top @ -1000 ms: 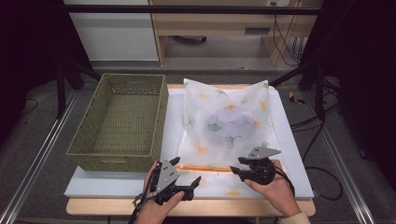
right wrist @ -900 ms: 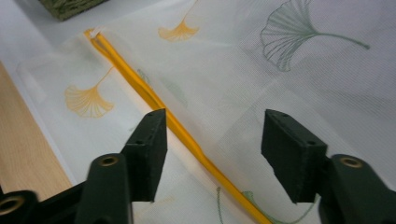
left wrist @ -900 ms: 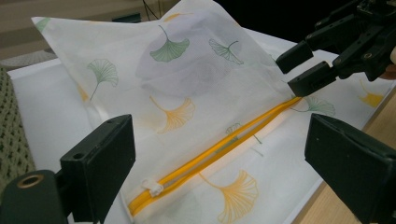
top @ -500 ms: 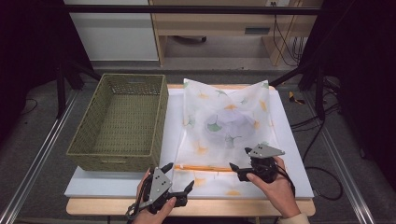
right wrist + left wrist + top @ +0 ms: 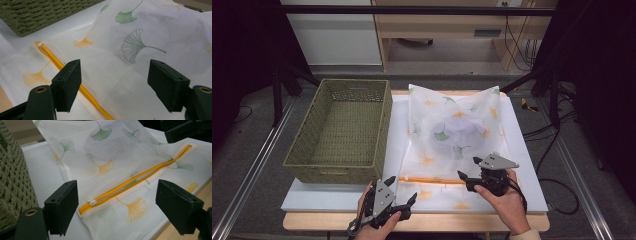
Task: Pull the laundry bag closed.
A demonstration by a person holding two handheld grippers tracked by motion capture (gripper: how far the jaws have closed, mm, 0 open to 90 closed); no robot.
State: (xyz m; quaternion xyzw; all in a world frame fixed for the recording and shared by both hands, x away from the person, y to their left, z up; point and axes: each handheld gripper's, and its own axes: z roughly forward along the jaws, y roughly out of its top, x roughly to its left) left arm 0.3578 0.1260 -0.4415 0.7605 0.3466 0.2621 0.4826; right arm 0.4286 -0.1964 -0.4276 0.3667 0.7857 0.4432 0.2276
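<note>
A white mesh bag (image 5: 452,125) printed with ginkgo leaves lies flat on the white board (image 5: 337,195), with a pale lump (image 5: 457,132) inside it. Its orange zipper (image 5: 432,180) runs along the near edge. My left gripper (image 5: 402,190) hovers open just short of the zipper's left end; in the left gripper view the white pull (image 5: 91,201) and zipper (image 5: 140,178) lie ahead of my left gripper (image 5: 120,205), untouched. My right gripper (image 5: 468,168) stands open over the zipper's right end, above the fabric (image 5: 150,37) and zipper (image 5: 57,62). Both pairs of jaws have just been closing a little, gripping nothing.
A green woven basket (image 5: 342,130) stands on the board left of the bag, close to my left gripper. The wooden table edge (image 5: 312,220) runs just behind both hands. Cables and dark stands surround the table on the floor.
My left gripper has drawn back slightly from the zipper's left end toward the table's near edge. The right gripper has barely shifted. The bag lies as before.
</note>
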